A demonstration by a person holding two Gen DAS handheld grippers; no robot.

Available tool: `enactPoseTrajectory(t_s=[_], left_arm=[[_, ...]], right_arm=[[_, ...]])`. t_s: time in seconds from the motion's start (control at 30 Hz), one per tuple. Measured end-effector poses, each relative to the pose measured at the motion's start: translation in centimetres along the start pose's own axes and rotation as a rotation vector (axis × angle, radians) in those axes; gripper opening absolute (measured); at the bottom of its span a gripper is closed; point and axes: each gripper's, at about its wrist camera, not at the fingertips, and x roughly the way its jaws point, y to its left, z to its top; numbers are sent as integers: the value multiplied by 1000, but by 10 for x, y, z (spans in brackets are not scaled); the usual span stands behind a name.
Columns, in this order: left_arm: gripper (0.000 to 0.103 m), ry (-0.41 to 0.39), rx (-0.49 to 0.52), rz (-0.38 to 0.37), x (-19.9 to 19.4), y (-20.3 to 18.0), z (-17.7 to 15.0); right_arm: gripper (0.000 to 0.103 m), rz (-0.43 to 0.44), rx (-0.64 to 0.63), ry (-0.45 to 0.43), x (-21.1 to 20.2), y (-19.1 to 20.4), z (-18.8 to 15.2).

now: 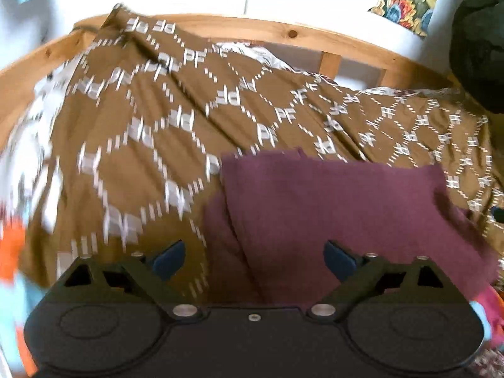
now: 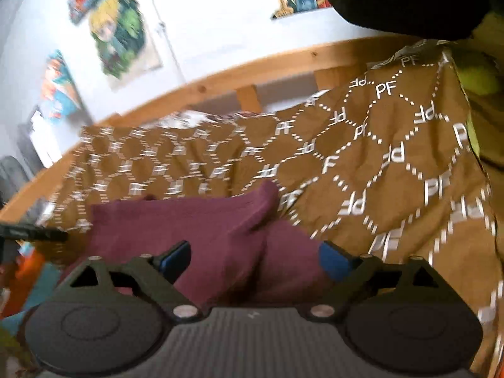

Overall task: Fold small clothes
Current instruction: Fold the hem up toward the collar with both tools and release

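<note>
A maroon garment [image 1: 340, 208] lies folded on a brown bedspread [image 1: 151, 132] printed with white "PF" letters. My left gripper [image 1: 254, 260] is open, its blue-padded fingertips [image 1: 168, 260] spread just above the garment's near left part, holding nothing. In the right wrist view the same maroon garment [image 2: 201, 223] lies with a raised fold near its right end. My right gripper [image 2: 254, 260] is open over the garment's near edge, empty. The left side of both views is blurred.
A wooden bed rail [image 1: 283, 33] runs behind the bedspread, with a white wall and colourful posters [image 2: 123, 31] beyond. A dark bundle [image 1: 478, 50] sits at the far right. Orange and light blue fabric [image 1: 12, 267] lies at the near left. A yellow-green item [image 2: 478, 75] sits at the right.
</note>
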Motion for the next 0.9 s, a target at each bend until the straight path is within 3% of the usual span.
enactPoseTrajectory(t_s=[0.1, 0.17, 0.23, 0.3, 0.33, 0.4, 0.57, 0.7, 0.77, 0.87, 0.9], left_arm=[[75, 50, -10, -38, -6, -6, -33], [64, 89, -23, -59, -5, -10, -49], [51, 107, -55, -78, -5, -11, -60], [39, 105, -83, -91, -6, -9, -65], [19, 111, -92, -111, -6, -8, -66], [6, 121, -116, -138, -7, -6, -69], [5, 126, -193, -121, -16, -2, -74], [5, 168, -208, -111, -4, 3, -85], [6, 149, -198, -126, -7, 2, -83], [30, 109, -107, -121, -18, -4, -77], [44, 88, -71, -97, -22, -5, -76]], right_arm=[[69, 38, 85, 20, -8, 6, -21], [68, 7, 152, 33, -7, 9, -33], [58, 1, 221, 35, -4, 8, -43], [24, 16, 276, 33, -4, 8, -52], [17, 6, 276, 15, -7, 11, -55], [8, -16, 273, -25, -16, 16, -63], [7, -60, 293, -46, -52, 22, -79], [6, -59, 319, 7, -46, 11, -99], [7, -51, 309, 2, -45, 11, -99], [29, -86, 172, -32, -49, 24, -88], [38, -94, 134, -52, -51, 26, -83]])
